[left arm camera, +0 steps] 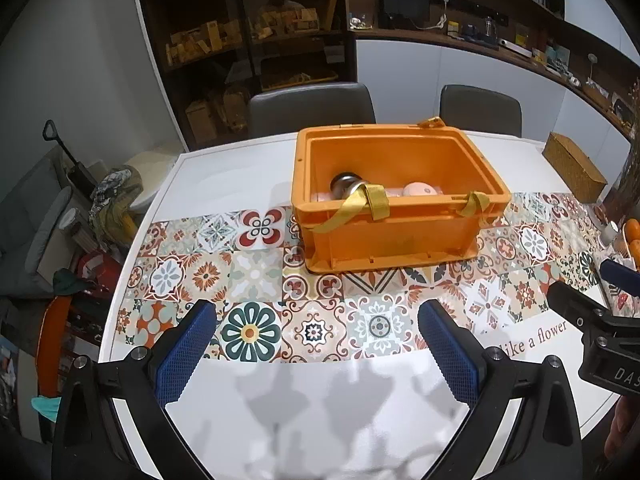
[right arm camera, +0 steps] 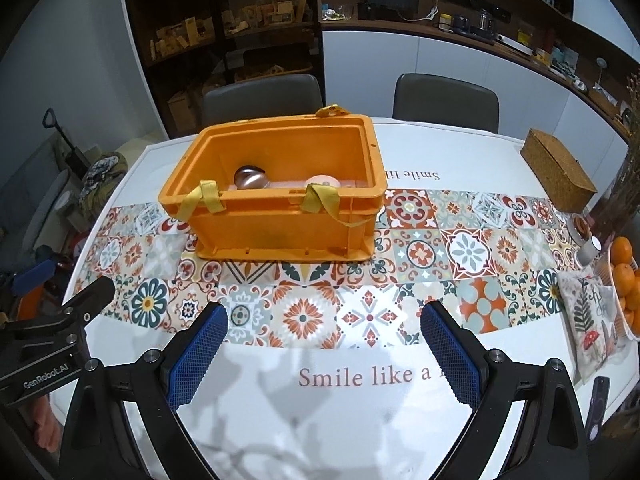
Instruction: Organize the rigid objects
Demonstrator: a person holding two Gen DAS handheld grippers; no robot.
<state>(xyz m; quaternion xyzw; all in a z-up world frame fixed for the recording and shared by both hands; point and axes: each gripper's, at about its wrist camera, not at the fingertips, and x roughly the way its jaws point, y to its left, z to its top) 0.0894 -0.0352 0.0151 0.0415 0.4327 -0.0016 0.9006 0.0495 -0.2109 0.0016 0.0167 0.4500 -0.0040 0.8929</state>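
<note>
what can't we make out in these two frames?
- Crate contents: both views, near wall hides all but the tops of a metal object and a pink one.
- Crate floor: hidden likewise.
- Oranges: right wrist view, cut off by the image edge.
- Shelf items: both views, too dark and small.
- Left hand-held gripper and right hand-held gripper: open, holding nothing.
</note>
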